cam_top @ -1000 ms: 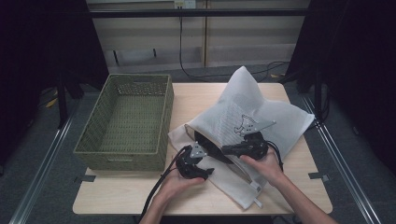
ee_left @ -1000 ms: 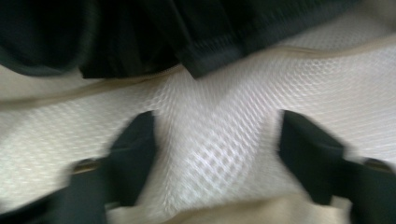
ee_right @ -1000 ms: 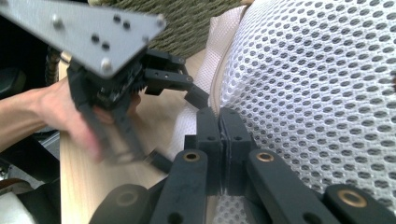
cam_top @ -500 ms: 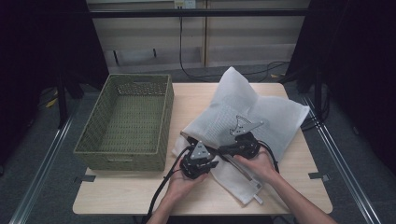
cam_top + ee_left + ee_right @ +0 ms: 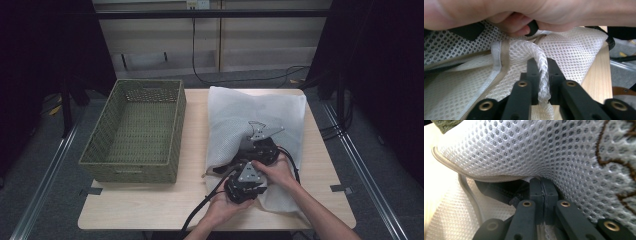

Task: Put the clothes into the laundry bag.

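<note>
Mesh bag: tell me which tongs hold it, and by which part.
Both. The left tongs pinch a bunched fold of the mesh bag near its zip edge; the right tongs clamp thin mesh just under the zip.

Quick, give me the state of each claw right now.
Left claw: jaws have just been closing, now shut on a fold of the white mesh bag.
Right claw: shut, a thin edge of the mesh bag pinched between its jaws.
</note>
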`<state>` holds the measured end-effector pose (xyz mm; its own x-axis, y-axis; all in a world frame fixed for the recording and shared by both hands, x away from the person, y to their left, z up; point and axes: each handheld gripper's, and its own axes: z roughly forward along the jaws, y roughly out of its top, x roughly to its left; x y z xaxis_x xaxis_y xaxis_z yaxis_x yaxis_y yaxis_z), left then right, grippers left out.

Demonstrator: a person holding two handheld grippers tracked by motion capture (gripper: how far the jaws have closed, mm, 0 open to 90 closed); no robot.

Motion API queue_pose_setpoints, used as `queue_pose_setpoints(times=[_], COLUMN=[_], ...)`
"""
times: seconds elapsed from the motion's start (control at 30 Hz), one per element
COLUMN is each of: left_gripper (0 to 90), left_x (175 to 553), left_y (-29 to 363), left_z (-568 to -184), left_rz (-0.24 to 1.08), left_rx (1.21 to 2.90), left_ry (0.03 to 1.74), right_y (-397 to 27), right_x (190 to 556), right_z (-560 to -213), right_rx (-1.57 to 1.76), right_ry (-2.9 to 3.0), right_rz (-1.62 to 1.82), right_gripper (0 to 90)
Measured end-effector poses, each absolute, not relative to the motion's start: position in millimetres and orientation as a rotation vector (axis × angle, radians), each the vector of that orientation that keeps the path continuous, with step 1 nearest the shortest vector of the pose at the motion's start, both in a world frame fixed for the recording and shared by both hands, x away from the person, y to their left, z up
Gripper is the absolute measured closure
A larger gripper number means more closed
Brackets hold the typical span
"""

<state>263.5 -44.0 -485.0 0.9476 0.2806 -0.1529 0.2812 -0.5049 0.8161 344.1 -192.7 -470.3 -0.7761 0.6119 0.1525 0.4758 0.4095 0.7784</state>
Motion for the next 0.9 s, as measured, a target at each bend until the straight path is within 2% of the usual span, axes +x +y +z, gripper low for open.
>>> queue_pose_setpoints(times=[0.03,0.07,0.13,0.2,0.3,0.37,0.47,0.67,0.73,0.83,0.9], left_gripper=[75.2,64.3,51.2,49.0,51.3,53.7,54.0,62.1,64.3,66.6,69.7], left_x=[264,265,265,268,272,277,282,285,285,280,277], left_y=[-40,-34,-16,6,33,47,63,60,57,58,60], left_z=[-486,-484,-479,-473,-464,-462,-460,-473,-476,-469,-461], left_rz=[-0.015,0.008,0.049,0.066,0.110,0.141,0.267,0.219,0.250,0.195,0.228], left_rx=[2.100,2.096,2.071,2.038,2.029,2.018,2.045,2.164,2.171,2.097,2.068], left_ry=[0.403,0.400,0.417,0.434,0.449,0.481,0.545,0.545,0.547,0.481,0.466], right_y=[-193,-194,-198,-204,-208,-209,-214,-227,-228,-232,-238], right_x=[342,340,336,331,324,320,314,304,300,287,276], right_z=[-471,-472,-474,-475,-473,-471,-471,-468,-463,-456,-453], right_rx=[0.975,0.969,0.959,0.966,0.970,0.962,0.968,0.981,0.969,0.938,0.918], right_ry=[2.509,2.522,2.544,2.551,2.553,2.558,2.566,2.568,2.578,2.585,2.588], right_rz=[1.294,1.289,1.278,1.280,1.285,1.269,1.231,1.244,1.266,1.313,1.335], right_gripper=[88.8,88.7,87.7,85.4,82.2,85.8,90.0,90.0,90.0,90.0,90.0])
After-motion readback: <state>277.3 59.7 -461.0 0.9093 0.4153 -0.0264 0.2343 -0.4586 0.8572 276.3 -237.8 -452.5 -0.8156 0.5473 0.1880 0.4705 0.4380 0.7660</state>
